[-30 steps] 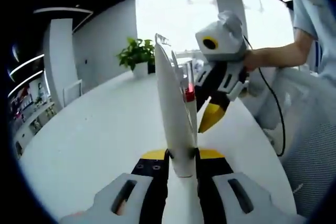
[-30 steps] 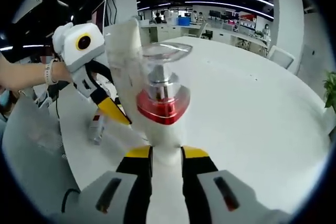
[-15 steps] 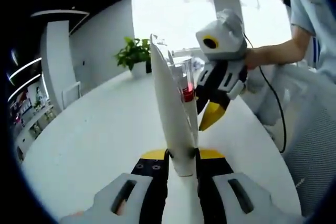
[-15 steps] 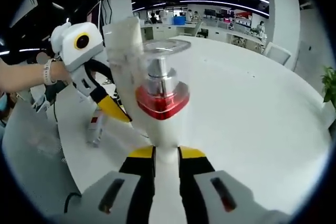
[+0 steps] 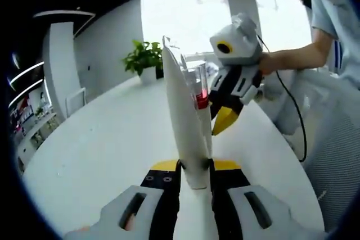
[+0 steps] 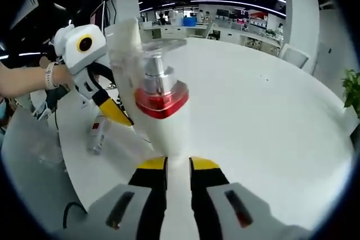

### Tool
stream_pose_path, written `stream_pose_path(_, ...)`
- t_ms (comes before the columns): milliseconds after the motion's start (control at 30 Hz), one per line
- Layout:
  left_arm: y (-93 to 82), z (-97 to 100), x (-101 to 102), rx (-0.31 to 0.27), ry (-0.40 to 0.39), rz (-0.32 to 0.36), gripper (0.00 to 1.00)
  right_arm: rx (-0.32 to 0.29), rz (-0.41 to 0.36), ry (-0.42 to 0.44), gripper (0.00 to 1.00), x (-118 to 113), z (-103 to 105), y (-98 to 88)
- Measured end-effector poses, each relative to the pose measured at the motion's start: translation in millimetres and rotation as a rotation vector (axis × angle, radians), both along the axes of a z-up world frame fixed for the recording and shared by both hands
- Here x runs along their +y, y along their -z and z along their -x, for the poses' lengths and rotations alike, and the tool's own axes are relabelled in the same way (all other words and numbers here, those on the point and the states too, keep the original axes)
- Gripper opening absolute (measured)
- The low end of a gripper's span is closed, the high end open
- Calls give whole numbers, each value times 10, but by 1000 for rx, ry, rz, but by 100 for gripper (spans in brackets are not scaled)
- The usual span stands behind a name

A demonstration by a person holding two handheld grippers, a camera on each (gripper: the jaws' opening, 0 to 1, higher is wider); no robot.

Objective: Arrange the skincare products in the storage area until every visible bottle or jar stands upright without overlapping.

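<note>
White tube [image 5: 185, 127] stays clenched in the left gripper [image 5: 195, 167] above the table [image 5: 101, 155], near its edge. Next to it, the red-banded pump bottle [image 6: 162, 111] has slid out to the right gripper's [image 6: 179, 164] jaw tips. Gripped or freed, I cannot tell, but set-down looks close.

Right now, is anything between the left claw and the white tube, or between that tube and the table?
Nothing visible does. The left claw grips the tube at its lower end, with the white table open beyond it. The bottle with the red collar sits close behind the tube, next to the right claw.
</note>
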State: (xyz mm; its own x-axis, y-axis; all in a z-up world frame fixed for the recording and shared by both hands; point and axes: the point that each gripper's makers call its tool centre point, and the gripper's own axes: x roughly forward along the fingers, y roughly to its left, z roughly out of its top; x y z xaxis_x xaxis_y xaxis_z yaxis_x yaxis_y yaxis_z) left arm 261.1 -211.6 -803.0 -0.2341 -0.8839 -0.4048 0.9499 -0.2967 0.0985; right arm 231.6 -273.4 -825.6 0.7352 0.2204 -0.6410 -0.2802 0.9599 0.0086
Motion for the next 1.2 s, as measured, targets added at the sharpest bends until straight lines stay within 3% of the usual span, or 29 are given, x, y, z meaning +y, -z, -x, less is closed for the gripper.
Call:
stream_pose_path(633,-1,-20,-18,12,12,2,17,8,-21,-26,17,99,32,13)
stream_pose_path(900,-4,-22,-33,35,1,1,22,9,-32,-21,24,111,53,2)
stream_pose_path(1200,-65,-92,27,48,-42,-1,21,12,-37,-32,30,171,79,-10)
